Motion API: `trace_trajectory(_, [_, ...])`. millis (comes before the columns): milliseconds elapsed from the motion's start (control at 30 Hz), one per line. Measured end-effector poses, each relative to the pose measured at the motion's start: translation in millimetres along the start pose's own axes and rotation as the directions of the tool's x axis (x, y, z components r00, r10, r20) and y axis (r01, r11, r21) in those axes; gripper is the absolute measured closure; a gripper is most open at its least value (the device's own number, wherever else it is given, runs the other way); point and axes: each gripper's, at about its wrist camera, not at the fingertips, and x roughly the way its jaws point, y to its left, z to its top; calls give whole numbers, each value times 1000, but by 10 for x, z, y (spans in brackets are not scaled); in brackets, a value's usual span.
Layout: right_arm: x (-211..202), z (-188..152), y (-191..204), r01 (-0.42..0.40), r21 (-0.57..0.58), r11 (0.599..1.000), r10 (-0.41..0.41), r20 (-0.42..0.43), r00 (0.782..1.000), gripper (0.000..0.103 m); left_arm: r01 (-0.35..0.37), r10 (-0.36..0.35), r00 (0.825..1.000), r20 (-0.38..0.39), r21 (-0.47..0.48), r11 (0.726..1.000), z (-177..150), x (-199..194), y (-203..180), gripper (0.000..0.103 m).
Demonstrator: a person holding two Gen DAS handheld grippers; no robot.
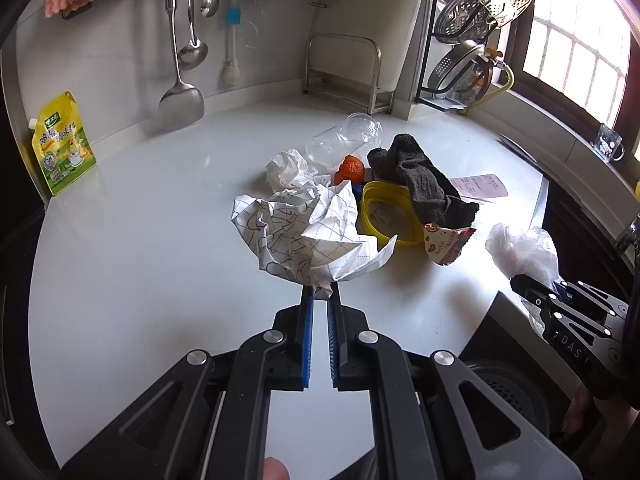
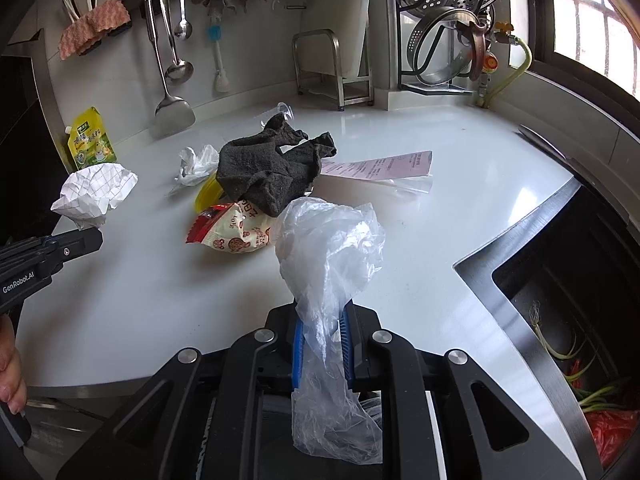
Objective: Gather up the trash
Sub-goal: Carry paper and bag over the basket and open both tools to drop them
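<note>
Left gripper (image 1: pixel 320 294) fingers clamped on crumpled checked paper (image 1: pixel 308 236), held above white desk (image 1: pixel 140 240). Right gripper (image 2: pixel 322 320) fingers clamped on clear plastic bag (image 2: pixel 330 248), near sink (image 2: pixel 560 280). Snack wrapper (image 2: pixel 232 232), black cloth (image 2: pixel 268 168) on desk.

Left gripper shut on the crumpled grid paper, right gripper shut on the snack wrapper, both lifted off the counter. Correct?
Not quite. The right gripper is shut on the clear plastic bag, not the snack wrapper, which lies on the counter, per the right wrist view. The left gripper does hold the grid paper.
</note>
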Motion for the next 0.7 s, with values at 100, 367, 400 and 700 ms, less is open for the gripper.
trace_trajectory(100, [-127, -96, 25, -10, 2, 1000, 10, 2, 1000, 89, -10, 10, 1000, 6, 7, 1000, -88, -116, 7, 96])
trace_trajectory(367, [-516, -378, 175, -17, -19, 1000, 18, 11, 1000, 89, -4, 3, 1000, 24, 45, 999, -288, -436, -116, 96])
trace_trajectory(400, [-563, -422, 193, -18, -22, 1000, 19, 12, 1000, 89, 3, -4, 1000, 28, 53, 999, -319, -481, -150, 96])
trace_trajectory(700, [-841, -769, 244, -17, -17, 1000, 17, 13, 1000, 89, 44, -48, 998, 33, 98, 994, -554, -773, -397, 96])
